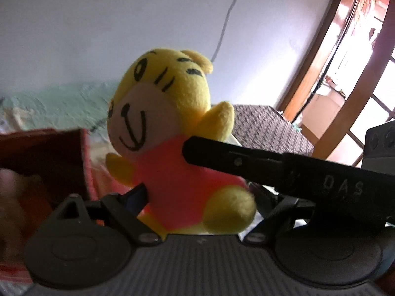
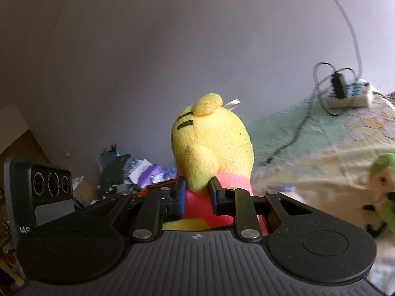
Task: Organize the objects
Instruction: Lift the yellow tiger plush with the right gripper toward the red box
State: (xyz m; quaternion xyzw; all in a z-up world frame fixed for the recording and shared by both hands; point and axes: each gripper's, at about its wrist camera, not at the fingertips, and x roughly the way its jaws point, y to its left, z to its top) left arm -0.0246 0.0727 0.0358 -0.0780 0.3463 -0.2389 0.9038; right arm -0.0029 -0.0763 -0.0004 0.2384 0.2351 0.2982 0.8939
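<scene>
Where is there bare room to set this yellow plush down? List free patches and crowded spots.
Free: the green bedspread between the yellow plush and the power strip, though a black cable crosses it. Crowded: beside the green plush at right, and the clutter pile against the wall at left.

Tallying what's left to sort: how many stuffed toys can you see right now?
2. The yellow plush is clamped in the right gripper; a green-and-white plush lies on the bed at the right edge. More may be hidden.
</scene>
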